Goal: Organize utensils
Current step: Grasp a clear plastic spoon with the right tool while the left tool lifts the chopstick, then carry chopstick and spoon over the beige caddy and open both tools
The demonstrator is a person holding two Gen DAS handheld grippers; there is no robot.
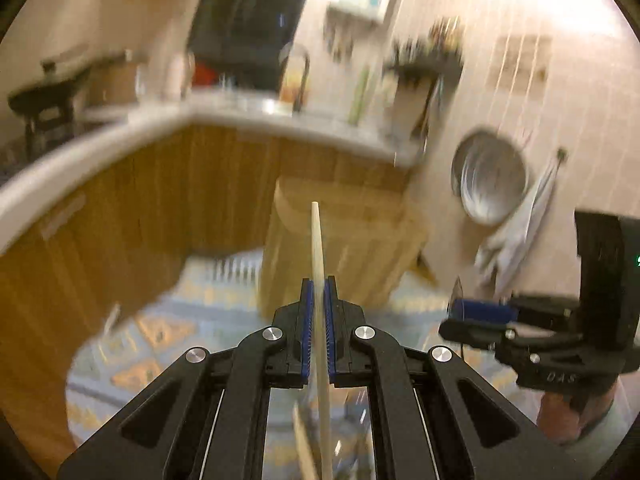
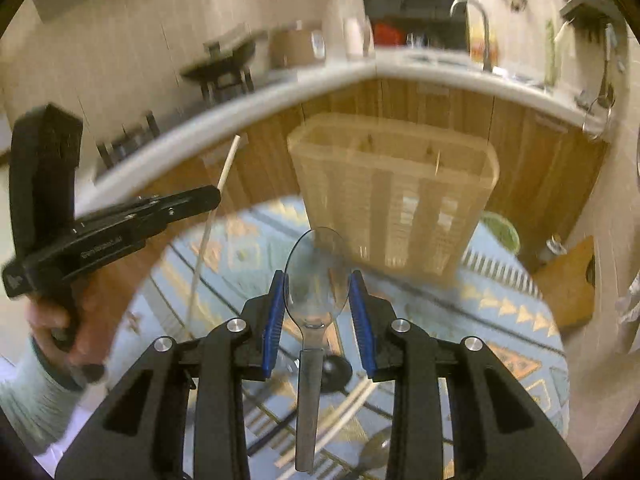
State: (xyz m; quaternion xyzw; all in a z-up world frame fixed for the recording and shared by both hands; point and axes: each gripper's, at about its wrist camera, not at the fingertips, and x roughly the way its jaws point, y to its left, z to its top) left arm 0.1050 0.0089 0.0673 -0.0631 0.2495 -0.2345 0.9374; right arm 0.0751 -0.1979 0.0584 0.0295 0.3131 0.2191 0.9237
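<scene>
With the left gripper (image 1: 318,304) clamped on a chopstick (image 1: 319,280) and the right gripper (image 2: 317,304) pinching a spoon (image 2: 316,276) before the wooden utensil holder (image 2: 394,184), either could slip or miss its compartment

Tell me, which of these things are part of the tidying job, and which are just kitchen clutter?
Part of the job:
- chopstick in the left gripper
- spoon in the right gripper
- wooden utensil holder
- loose chopsticks on the tablecloth

Just lying about:
- metal bowl on the wall
- tap
- wok
</scene>
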